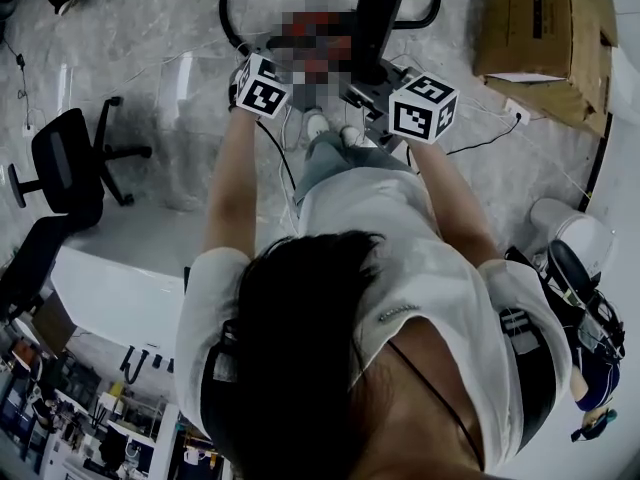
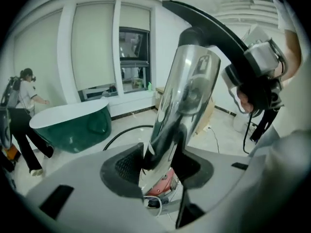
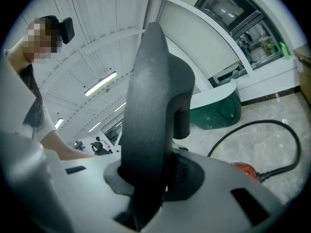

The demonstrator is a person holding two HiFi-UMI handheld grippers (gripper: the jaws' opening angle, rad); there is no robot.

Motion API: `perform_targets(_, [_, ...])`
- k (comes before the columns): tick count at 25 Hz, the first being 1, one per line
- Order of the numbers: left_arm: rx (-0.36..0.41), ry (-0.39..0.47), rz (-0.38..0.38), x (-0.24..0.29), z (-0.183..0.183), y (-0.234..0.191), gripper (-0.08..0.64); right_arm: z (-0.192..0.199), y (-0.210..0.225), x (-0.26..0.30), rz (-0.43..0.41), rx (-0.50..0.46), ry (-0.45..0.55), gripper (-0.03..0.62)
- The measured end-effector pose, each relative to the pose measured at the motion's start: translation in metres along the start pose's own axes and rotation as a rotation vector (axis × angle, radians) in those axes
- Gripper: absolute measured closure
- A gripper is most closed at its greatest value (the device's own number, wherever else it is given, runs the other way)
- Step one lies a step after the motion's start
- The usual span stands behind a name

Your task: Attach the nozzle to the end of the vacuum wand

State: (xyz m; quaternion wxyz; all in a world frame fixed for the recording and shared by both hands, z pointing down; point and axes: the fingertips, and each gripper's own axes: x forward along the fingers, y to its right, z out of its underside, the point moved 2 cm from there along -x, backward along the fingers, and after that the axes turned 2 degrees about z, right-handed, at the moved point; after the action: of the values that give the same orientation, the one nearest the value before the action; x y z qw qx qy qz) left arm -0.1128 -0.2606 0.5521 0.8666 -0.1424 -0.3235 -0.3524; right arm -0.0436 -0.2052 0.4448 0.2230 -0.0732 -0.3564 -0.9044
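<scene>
Above the floor, left hand-held gripper tight on chrome wand, right hand-held gripper tight on black handle.

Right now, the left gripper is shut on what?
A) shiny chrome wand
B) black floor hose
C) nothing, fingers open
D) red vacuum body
A: in the left gripper view, the left gripper has its fingers shut on the shiny chrome wand. The red vacuum body shows lower down, outside the fingers, and the black nozzle is in the right gripper.
</scene>
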Motion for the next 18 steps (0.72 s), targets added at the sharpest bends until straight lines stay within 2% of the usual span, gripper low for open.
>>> perform_targets(3, [-0.115,0.113,-0.017,-0.014,-0.023,-0.011,0.393,-0.008,0.001,0.000,0.002,-0.013,0.014,0.504])
perform_targets(5, [-0.153,0.149,-0.011,-0.014,-0.034,-0.015,0.393,-0.012,0.002,0.000,0.002,-0.002,0.031,0.504])
perform_targets(10, [-0.183,0.182,0.023,0.001,-0.039,-0.012,0.382,-0.018,0.005,0.004,0.021,-0.007,0.040,0.505])
perform_targets(13, [-0.167,0.167,0.040,0.005,-0.040,-0.010,0.382,-0.029,0.008,0.000,0.030,-0.002,0.073,0.505])
perform_targets(18, [-0.154,0.162,0.053,0.003,-0.038,-0.008,0.382,-0.044,0.005,-0.005,-0.011,0.049,0.114,0.505])
